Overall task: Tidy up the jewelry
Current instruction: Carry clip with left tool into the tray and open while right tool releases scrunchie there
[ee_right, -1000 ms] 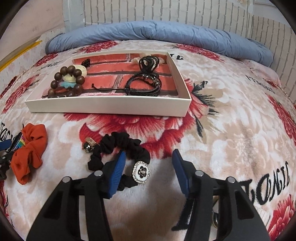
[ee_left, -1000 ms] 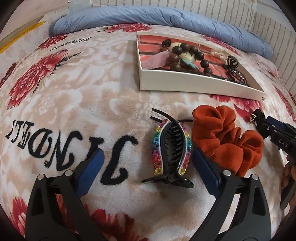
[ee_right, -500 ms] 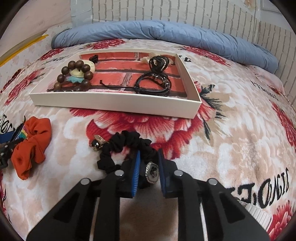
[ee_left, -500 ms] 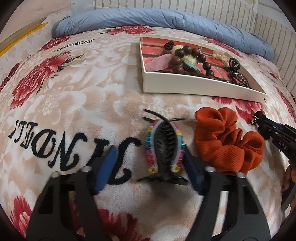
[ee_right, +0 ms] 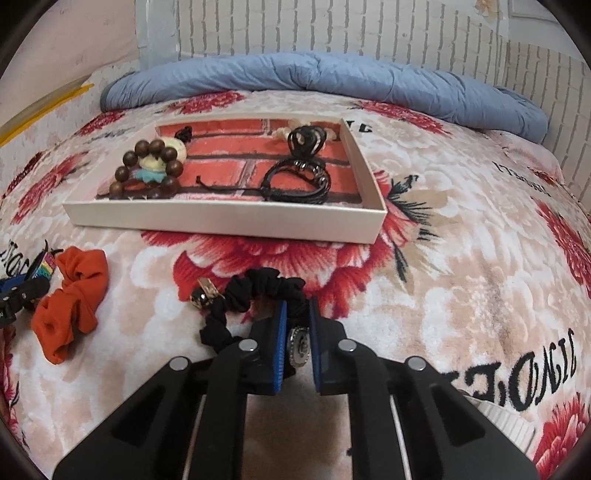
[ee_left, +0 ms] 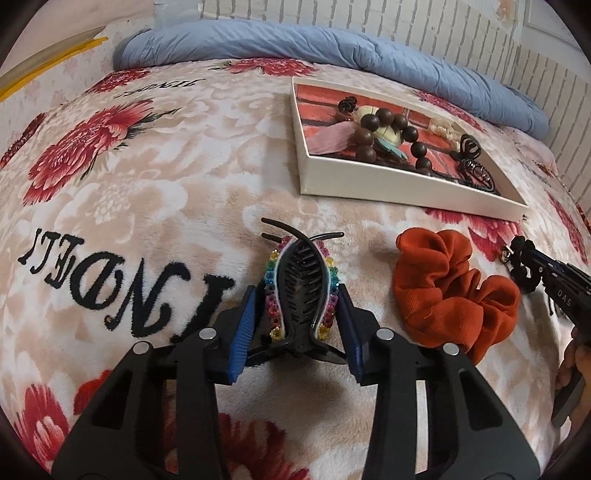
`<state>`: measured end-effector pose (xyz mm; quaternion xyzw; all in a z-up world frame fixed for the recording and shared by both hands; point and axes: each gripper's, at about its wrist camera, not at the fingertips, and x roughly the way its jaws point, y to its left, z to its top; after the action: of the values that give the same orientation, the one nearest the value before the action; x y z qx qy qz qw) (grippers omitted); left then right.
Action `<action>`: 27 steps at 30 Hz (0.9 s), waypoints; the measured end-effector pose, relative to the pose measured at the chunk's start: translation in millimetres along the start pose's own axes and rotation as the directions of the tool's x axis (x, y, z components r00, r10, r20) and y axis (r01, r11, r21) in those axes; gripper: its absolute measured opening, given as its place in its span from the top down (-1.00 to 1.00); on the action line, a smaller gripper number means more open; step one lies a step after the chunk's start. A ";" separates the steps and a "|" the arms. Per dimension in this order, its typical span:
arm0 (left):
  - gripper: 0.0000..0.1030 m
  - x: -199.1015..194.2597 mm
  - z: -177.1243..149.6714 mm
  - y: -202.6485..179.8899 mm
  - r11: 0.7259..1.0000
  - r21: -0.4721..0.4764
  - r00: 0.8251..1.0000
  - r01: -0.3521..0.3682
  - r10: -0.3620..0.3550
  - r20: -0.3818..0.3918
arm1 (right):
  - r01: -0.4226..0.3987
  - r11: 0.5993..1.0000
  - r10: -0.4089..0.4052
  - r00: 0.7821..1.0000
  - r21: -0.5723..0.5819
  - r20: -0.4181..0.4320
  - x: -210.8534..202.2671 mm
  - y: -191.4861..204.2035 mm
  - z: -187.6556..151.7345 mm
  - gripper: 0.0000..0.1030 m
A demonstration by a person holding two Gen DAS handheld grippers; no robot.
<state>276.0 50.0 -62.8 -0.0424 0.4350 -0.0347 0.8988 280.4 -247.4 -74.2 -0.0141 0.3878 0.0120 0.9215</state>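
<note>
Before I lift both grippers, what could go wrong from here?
The left gripper has been closing on the rainbow-beaded black claw clip; squeezing its sides may let it twist or pop out. The right gripper pinches the black fabric scrunchie at its round rhinestone charm, which might slip.

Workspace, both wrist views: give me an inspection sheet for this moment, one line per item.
Surface: floral blanket on a bed.
Job's things: white tray holds a bead bracelet and black cords; rainbow hair clip, orange scrunchie and black scrunchie lie on the blanket outside it.
Clutter: nothing seen.
Grippers: left gripper jaws have just been closing, pads against the clip's sides; right gripper shut on the black scrunchie at its round charm.
Cables: nothing seen.
Surroundings: blue quilt bunched behind the tray, white brick-pattern wall.
</note>
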 end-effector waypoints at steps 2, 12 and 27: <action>0.21 -5.1 -0.1 0.9 1.000 -0.002 1.000 0.007 -0.007 0.016 | -0.005 1.000 0.005 1.000 0.003 0.011 -4.1 -1.2 1.4 0.77; 0.21 -41.8 34.0 -13.5 0.999 0.021 0.992 0.034 -0.036 0.117 | -0.009 1.000 0.008 0.991 0.002 0.131 -38.6 -11.1 36.2 0.77; 0.21 -32.9 138.6 -53.2 0.994 0.044 0.968 0.097 -0.105 0.226 | -0.039 0.999 0.033 0.974 0.021 0.222 -19.3 -12.5 113.8 0.77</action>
<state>363.1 6.8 54.1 -0.0536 0.3255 -0.0825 0.9404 348.6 -256.0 19.3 0.0062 0.2828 0.0251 0.9588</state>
